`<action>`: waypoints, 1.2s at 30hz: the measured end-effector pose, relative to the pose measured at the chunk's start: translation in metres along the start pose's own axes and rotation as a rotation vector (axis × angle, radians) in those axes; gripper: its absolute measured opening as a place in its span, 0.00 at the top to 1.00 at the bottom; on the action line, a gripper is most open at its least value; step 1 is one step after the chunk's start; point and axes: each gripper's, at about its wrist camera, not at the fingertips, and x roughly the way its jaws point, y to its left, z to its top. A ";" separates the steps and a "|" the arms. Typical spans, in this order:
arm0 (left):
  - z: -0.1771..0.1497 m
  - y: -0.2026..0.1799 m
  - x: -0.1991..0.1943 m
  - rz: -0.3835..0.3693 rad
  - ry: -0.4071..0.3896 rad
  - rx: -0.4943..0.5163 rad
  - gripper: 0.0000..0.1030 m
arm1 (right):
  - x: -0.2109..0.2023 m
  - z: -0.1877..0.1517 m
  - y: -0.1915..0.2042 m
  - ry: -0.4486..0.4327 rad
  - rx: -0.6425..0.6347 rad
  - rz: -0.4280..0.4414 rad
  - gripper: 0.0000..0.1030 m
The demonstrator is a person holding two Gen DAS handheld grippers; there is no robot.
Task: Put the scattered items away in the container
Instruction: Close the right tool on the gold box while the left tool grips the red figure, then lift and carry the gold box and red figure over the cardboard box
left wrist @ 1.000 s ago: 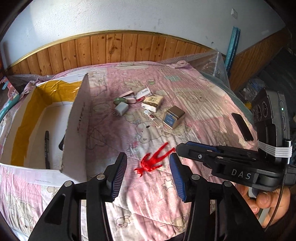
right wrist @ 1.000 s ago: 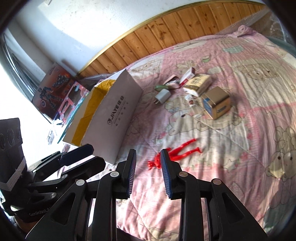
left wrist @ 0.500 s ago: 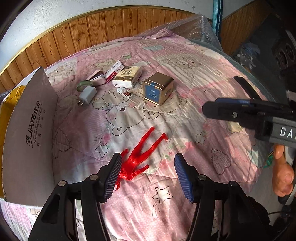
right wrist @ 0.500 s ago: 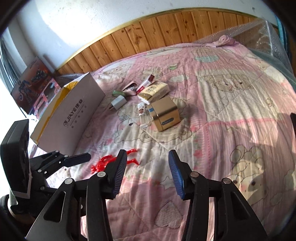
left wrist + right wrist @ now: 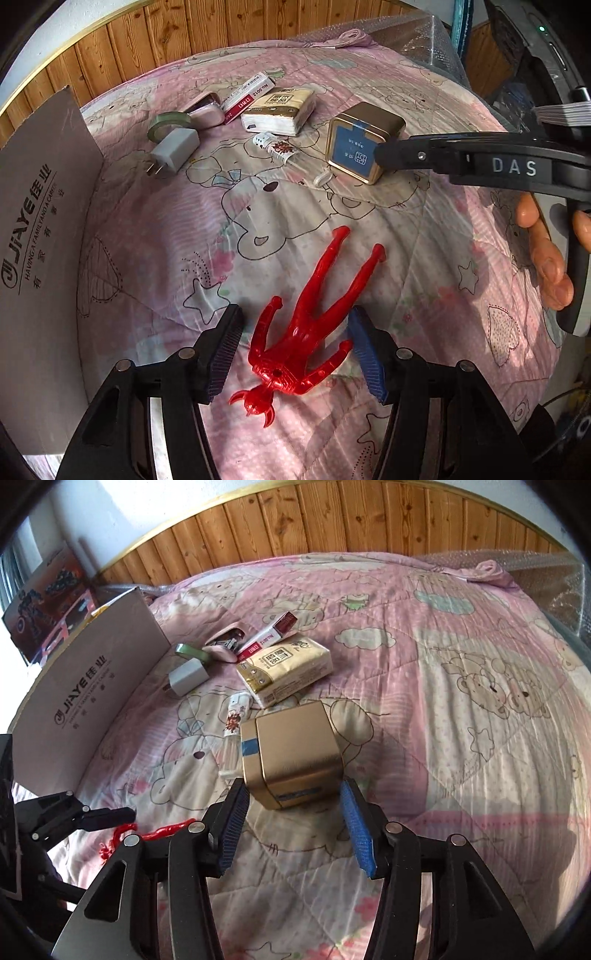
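**Both grippers spread over their targets on the pink quilt**

Standing at the far left: the cardboard box [image 5: 40, 236], its printed wall rising from the pink quilt [image 5: 424, 251].

Lying just right of that wall, toward the far side: a green tape roll [image 5: 168, 122] touching a grey plug adapter [image 5: 173, 149], with a pink case [image 5: 207, 110] beside them.

Continuing right along the far cluster: a red-and-white carton [image 5: 245, 96] resting against a tissue pack [image 5: 280, 110], and a small sachet [image 5: 275, 146] just near of the pack.

Hovering low in the near middle: the left gripper [image 5: 295, 350], fingers spread wide, straddling the torso of the red toy figure [image 5: 303, 325] without visibly touching it. Lying flat on the quilt, head toward the camera, legs pointing far and right.

Sitting right of the sachet: the gold tin box [image 5: 291, 757], upright on the quilt, blue label facing the near left.

Reaching in from the right: the right gripper [image 5: 293, 819], fingers apart, one on each side of the tin's near face, still clear of it. Gripping the handle at the far right edge: a hand [image 5: 546, 258].
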 end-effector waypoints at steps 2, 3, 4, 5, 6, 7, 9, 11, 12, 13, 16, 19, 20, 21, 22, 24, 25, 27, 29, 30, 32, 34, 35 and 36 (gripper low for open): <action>0.007 0.002 0.003 -0.006 -0.008 0.000 0.44 | 0.008 0.007 -0.001 -0.001 -0.005 0.005 0.45; 0.010 0.004 0.005 -0.006 -0.010 -0.004 0.50 | 0.011 0.010 -0.002 0.001 -0.004 0.010 0.45; 0.013 0.007 0.006 -0.006 -0.014 -0.011 0.58 | 0.015 0.012 -0.003 0.003 0.000 0.016 0.44; 0.016 0.010 0.006 -0.011 -0.016 -0.021 0.62 | 0.018 0.015 -0.004 0.002 0.008 0.024 0.44; 0.018 0.014 0.007 -0.023 -0.017 -0.037 0.63 | 0.020 0.017 -0.006 0.000 0.016 0.032 0.45; 0.020 0.017 0.006 -0.036 -0.021 -0.055 0.65 | 0.022 0.020 -0.007 0.002 0.023 0.039 0.47; 0.024 0.024 0.008 -0.055 -0.024 -0.082 0.69 | 0.026 0.023 -0.007 0.007 0.039 0.052 0.49; 0.028 0.029 0.009 -0.084 -0.021 -0.112 0.70 | 0.028 0.027 -0.008 0.008 0.048 0.066 0.52; 0.029 0.032 0.009 -0.096 -0.022 -0.123 0.70 | 0.028 0.029 -0.007 0.006 0.039 0.069 0.52; 0.030 0.034 0.010 -0.098 -0.023 -0.126 0.70 | 0.028 0.030 -0.005 0.001 0.024 0.069 0.51; 0.031 0.038 0.010 -0.104 -0.022 -0.138 0.70 | 0.025 0.034 -0.001 -0.012 -0.031 0.040 0.46; 0.029 0.042 0.012 -0.102 -0.019 -0.157 0.69 | 0.024 0.041 0.000 -0.022 -0.095 0.004 0.43; 0.028 0.044 0.012 -0.106 -0.025 -0.167 0.69 | 0.023 0.044 0.001 -0.025 -0.112 0.009 0.43; 0.027 0.043 0.012 -0.109 -0.026 -0.172 0.69 | 0.024 0.047 0.002 -0.025 -0.132 0.015 0.42; 0.027 0.044 0.012 -0.110 -0.028 -0.170 0.69 | 0.026 0.050 0.004 -0.024 -0.156 0.018 0.42; 0.027 0.045 0.013 -0.112 -0.031 -0.166 0.69 | 0.033 0.055 0.008 -0.014 -0.203 0.016 0.42; 0.027 0.046 0.013 -0.116 -0.032 -0.167 0.69 | 0.037 0.057 0.011 -0.006 -0.219 0.024 0.42; 0.028 0.048 0.014 -0.125 -0.036 -0.175 0.69 | 0.044 0.060 0.012 0.000 -0.221 0.048 0.42; 0.026 0.051 0.013 -0.131 -0.039 -0.182 0.69 | 0.049 0.061 0.008 0.009 -0.171 0.069 0.42; 0.026 0.052 0.013 -0.133 -0.036 -0.186 0.69 | 0.050 0.061 0.005 0.011 -0.140 0.078 0.45; 0.028 0.053 0.013 -0.135 -0.030 -0.193 0.71 | 0.048 0.060 0.002 0.013 -0.093 0.070 0.46; 0.030 0.054 0.012 -0.140 -0.027 -0.195 0.72 | 0.042 0.058 -0.001 0.006 -0.053 0.057 0.47; 0.032 0.053 0.013 -0.145 -0.025 -0.195 0.72 | 0.039 0.056 -0.003 0.008 -0.028 0.052 0.48; 0.032 0.053 0.011 -0.147 -0.024 -0.194 0.74 | 0.035 0.054 -0.004 0.012 -0.004 0.048 0.48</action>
